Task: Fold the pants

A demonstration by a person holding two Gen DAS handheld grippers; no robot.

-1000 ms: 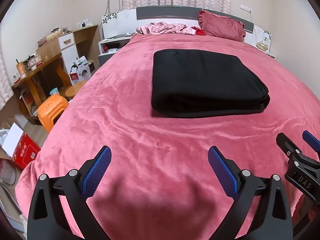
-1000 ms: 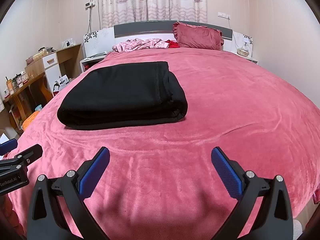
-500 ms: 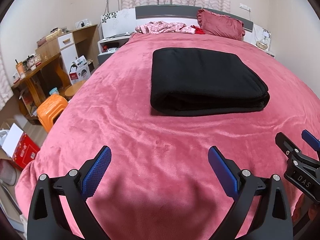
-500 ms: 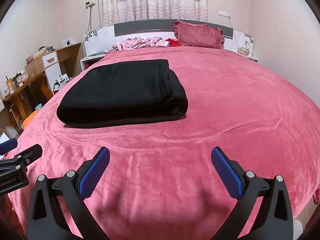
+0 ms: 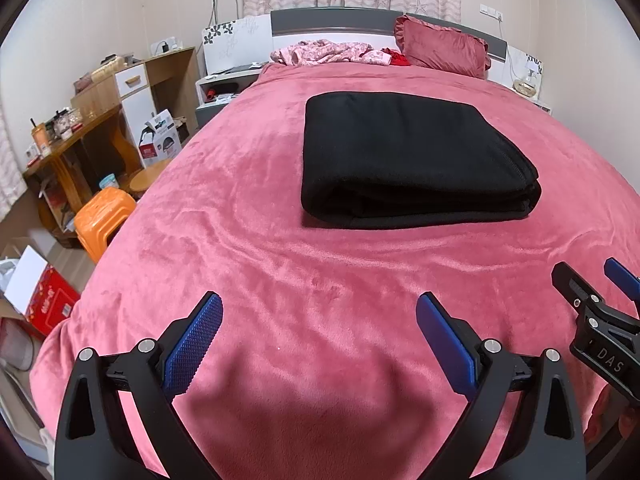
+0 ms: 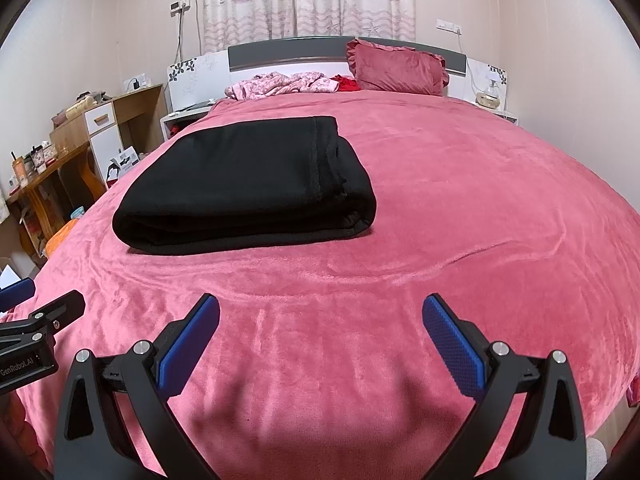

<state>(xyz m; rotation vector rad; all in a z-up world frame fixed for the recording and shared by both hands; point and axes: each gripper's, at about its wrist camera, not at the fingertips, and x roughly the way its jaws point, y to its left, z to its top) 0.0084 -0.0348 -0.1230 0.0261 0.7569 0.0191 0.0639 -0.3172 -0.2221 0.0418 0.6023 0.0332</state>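
The black pants [image 5: 404,160] lie folded into a thick flat rectangle on the pink bed cover [image 5: 280,264]; in the right wrist view they [image 6: 248,184] sit left of centre. My left gripper [image 5: 318,316] is open and empty, held above the cover well short of the pants. My right gripper [image 6: 320,316] is open and empty too, near the foot of the bed. Each gripper shows at the edge of the other's view: the right one [image 5: 592,304] at the right, the left one [image 6: 36,320] at the left.
A red pillow [image 5: 444,46] and a crumpled pink garment [image 5: 328,52] lie at the headboard. Left of the bed stand a wooden desk [image 5: 80,128], an orange stool [image 5: 102,220] and a red box [image 5: 44,300]. A nightstand with a lamp [image 6: 490,96] is at the right.
Both views have shifted very slightly; the folded pants sit a touch higher in frame. The pants and both open grippers are otherwise unchanged.
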